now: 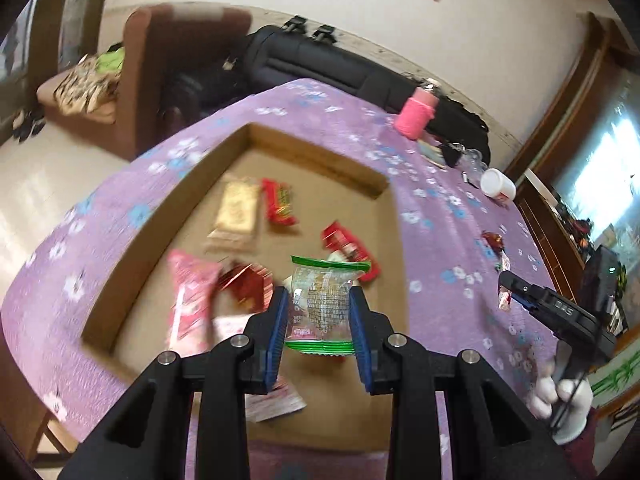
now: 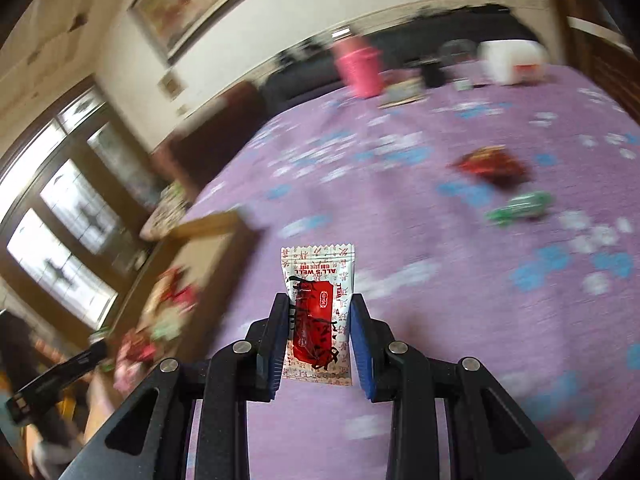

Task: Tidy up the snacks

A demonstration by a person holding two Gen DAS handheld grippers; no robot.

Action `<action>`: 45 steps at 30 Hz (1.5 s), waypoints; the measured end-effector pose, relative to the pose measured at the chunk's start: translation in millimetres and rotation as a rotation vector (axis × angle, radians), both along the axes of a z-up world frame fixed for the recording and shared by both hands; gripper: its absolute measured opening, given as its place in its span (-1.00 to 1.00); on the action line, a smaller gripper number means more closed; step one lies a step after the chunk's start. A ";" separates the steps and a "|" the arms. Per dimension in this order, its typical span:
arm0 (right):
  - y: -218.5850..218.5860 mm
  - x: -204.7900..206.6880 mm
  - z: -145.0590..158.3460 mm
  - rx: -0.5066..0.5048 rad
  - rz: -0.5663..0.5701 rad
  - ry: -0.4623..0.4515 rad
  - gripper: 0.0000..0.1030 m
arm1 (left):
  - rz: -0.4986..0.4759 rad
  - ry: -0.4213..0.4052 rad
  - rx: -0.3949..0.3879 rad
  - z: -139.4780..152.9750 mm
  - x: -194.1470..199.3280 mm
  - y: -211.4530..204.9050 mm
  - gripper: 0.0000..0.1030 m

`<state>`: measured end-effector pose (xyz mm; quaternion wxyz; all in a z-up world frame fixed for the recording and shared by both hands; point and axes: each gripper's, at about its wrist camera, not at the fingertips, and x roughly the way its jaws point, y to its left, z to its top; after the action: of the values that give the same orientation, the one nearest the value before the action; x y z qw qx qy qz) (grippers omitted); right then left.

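Blue-padded left gripper point(image 1: 319, 312) is clamping a clear green-edged snack packet point(image 1: 322, 300) above the shallow cardboard box point(image 1: 120, 276), while the right gripper point(image 2: 319, 320) is pinching a white-and-red sachet point(image 2: 319, 312) over the purple floral tablecloth point(image 2: 440, 300).

Between my left gripper's point(image 1: 319, 312) fingers sits a snack packet point(image 1: 322, 300), over the cardboard box point(image 1: 256, 136) that lies ahead of it on the table point(image 1: 448, 240). More packets lie in the box, ahead and to the left. Between my right gripper's point(image 2: 319, 320) fingers is a sachet point(image 2: 318, 280); the box sits to its left, two loose snacks point(image 2: 490, 164) ahead-right on the table.
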<state>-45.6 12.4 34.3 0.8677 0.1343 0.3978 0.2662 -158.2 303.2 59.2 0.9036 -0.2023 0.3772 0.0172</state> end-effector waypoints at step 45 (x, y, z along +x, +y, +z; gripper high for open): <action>80.6 -48.1 -1.1 -0.180 0.056 -0.078 0.05 | 0.079 -0.047 0.427 18.6 -27.1 -61.0 0.62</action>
<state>-93.7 93.0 33.2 0.8833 0.0343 0.3897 0.2584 -185.3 242.2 77.8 0.9331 -0.0213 0.3356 0.1274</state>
